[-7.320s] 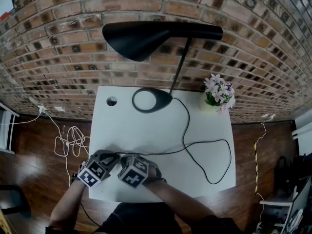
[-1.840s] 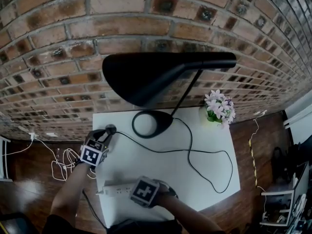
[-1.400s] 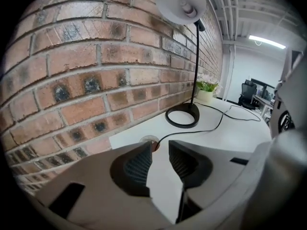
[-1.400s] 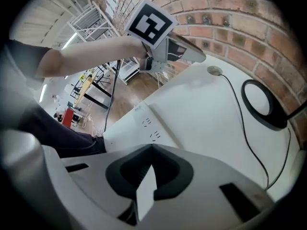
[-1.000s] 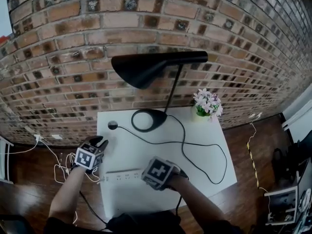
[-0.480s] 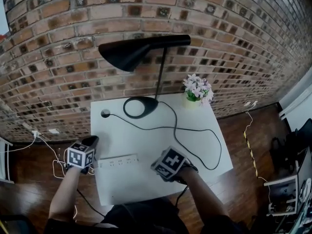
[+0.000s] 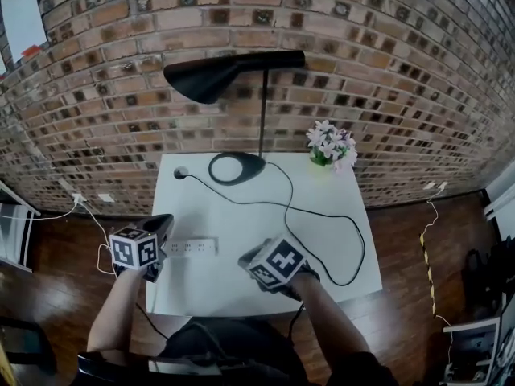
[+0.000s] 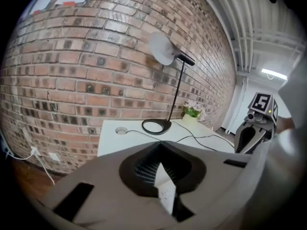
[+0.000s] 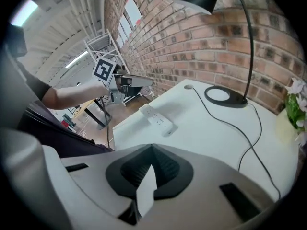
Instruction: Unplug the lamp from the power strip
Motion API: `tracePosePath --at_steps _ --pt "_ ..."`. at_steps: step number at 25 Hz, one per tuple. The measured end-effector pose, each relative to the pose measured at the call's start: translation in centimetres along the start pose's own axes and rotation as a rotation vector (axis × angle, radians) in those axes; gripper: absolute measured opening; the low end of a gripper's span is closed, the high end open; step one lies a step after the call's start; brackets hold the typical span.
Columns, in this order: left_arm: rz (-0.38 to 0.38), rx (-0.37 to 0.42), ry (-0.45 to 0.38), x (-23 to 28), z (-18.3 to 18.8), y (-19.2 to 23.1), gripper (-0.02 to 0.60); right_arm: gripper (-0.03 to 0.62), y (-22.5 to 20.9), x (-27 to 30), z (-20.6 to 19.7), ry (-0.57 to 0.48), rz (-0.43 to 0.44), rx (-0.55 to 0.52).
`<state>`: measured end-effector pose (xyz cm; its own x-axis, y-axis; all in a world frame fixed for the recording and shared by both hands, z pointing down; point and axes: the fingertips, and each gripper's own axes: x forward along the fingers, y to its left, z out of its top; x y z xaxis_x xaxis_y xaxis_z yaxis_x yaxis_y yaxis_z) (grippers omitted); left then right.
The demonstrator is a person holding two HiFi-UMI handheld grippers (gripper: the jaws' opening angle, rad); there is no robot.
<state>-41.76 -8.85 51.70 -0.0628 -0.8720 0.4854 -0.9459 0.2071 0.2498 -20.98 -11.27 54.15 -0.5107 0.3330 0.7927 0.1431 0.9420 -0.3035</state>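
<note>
1. Left gripper [image 7: 163, 222]: jaws pressed together with nothing between them. It hangs over the table's left edge, just beside the left end of the power strip [image 7: 189, 248]. I can't tell from the head view whether the two touch.
2. Right gripper [image 7: 246, 257]: jaws also pressed together and empty. It is over the front-middle of the white table [image 7: 241, 296], to the right of the strip and apart from it, and it points toward the strip and the left gripper.
3. The power strip is white and lies flat near the table's front-left, with its long side roughly parallel to the front edge. The right gripper view shows its socket face up.
4. The lamp [image 7: 237, 167] is black. Its round base sits at the back-middle of the table, the thin stem is upright, and the cone shade reaches out to the left in front of the brick wall [image 7: 386, 71].
5. The lamp cord [image 7: 322, 214] runs from the base toward the right side and loops near the front-right edge. It then crosses back diagonally to the round hole [image 7: 180, 172] at the back-left corner.
6. The cord's end sits at that hole, well apart from the strip. I can't tell whether it rests on the hole or drops into it.
7. A flower pot [image 7: 328, 146] with pale purple blooms stands at the back-right of the table, near the wall.
</note>
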Motion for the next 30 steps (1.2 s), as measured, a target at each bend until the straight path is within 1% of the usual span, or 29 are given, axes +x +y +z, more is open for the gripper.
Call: tracePosePath --at_steps 2,5,10,14,19,21,22,25,27,28,30 --pt "0.011 0.004 -0.031 -0.2 0.6 -2.1 -0.005 0.0 -0.5 -1.1 -0.4 -0.028 -0.013 -0.033" --pt "0.03 -0.003 -0.052 -0.6 0.5 -4.8 -0.005 0.0 -1.0 -2.6 -1.2 -0.066 -0.025 -0.075" --pt "0.084 0.012 -0.051 -2.2 -0.9 -7.4 -0.005 0.0 -0.7 -4.1 -1.2 -0.175 -0.013 -0.124" --pt "0.138 0.021 -0.052 -4.3 -1.9 -8.2 -0.005 0.0 0.0 -4.7 0.0 -0.322 0.011 -0.213" --pt "0.2 0.045 -0.088 -6.9 -2.0 -8.5 -0.005 0.0 1.0 -6.0 3.2 -0.539 0.017 -0.268" --pt "0.214 0.069 -0.114 -7.7 -1.5 -9.0 -0.005 0.0 2.3 -6.7 4.5 -0.618 0.056 -0.314" --pt "0.217 0.087 -0.13 -8.0 -1.1 -9.5 -0.005 0.0 2.8 -6.8 4.9 -0.638 0.079 -0.33" --pt "0.237 0.173 -0.17 -9.0 0.6 -10.6 -0.005 0.0 3.7 -6.3 5.8 -0.642 0.129 -0.355" --pt "0.259 0.238 -0.174 -9.7 1.4 -11.2 -0.004 0.0 4.3 -6.2 6.4 -0.653 0.161 -0.359" --pt "0.268 0.261 -0.173 -10.1 1.6 -11.5 -0.003 0.0 4.7 -6.4 6.5 -0.662 0.179 -0.356" --pt "0.295 0.28 -0.182 -11.0 1.5 -11.7 -0.003 0.002 5.5 -6.7 6.4 -0.682 0.227 -0.34"
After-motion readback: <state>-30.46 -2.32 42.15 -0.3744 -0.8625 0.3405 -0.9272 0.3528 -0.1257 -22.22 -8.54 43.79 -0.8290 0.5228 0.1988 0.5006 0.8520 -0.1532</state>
